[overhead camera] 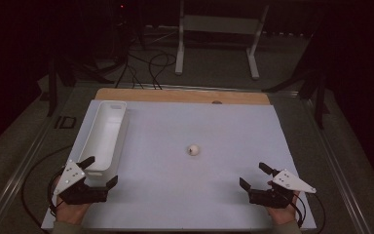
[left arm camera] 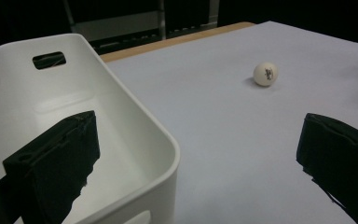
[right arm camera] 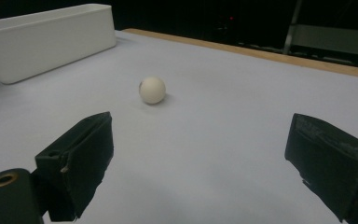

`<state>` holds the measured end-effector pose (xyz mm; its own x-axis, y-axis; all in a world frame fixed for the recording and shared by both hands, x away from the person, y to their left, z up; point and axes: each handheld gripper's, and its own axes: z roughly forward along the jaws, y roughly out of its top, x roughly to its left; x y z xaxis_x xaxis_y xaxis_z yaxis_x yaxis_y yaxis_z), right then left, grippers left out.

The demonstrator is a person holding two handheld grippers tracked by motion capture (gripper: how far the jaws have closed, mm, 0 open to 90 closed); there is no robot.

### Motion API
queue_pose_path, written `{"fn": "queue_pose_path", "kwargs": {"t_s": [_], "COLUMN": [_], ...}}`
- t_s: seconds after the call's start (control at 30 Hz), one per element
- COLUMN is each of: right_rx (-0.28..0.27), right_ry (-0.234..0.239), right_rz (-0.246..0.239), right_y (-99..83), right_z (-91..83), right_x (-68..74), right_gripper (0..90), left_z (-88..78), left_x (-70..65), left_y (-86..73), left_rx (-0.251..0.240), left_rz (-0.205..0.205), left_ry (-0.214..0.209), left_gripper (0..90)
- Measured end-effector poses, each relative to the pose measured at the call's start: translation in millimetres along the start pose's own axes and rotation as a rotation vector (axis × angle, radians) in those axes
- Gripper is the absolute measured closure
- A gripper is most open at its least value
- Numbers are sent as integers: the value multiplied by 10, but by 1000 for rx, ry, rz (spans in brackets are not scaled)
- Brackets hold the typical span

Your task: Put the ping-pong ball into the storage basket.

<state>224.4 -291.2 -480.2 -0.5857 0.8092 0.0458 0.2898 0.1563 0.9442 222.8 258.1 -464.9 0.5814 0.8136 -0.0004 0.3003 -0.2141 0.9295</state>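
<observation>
Right gripper (overhead camera: 253,176) jaws wide, empty, aimed at small white plastic ball (overhead camera: 193,149) for pickup | left gripper (overhead camera: 99,171) wide, straddling long white plastic bin (overhead camera: 103,134) near end, steadying it

Black two-jaw tongs (overhead camera: 100,171), grey three-cornered screwed plates, trailing black cables

Dim, soft overhead light; dark surroundings, faint shadows, slightly grainy, near parts blurred.
</observation>
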Motion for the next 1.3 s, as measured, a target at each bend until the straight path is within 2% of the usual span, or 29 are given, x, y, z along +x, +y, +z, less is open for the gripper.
{"fn": "queue_pose_path", "kwargs": {"t_s": [0.2, 0.37, 0.63, 1.03, 1.3], "right_rx": [7, 17, 13, 13, 18], "right_ry": [5, 8, 6, 4, -3], "right_rz": [11, 14, 17, 16, 15], "right_y": [-2, -11, -25, -14, -12], "right_z": [15, 36, 32, 22, 34], "right_x": [-5, 2, -14, -11, -7], "right_gripper": [73, 73, 73, 73, 73], "left_z": [-7, 5, 30, 149, 277], "left_x": [-19, -29, -99, -163, -188], "left_y": [88, 193, 404, 624, 708], "left_rx": [1, 21, 22, 43, 83], "left_rz": [-3, -11, 28, 43, 52], "left_ry": [-7, 13, -21, -54, -78], "left_gripper": [0, 0, 0, 0, 0]}}
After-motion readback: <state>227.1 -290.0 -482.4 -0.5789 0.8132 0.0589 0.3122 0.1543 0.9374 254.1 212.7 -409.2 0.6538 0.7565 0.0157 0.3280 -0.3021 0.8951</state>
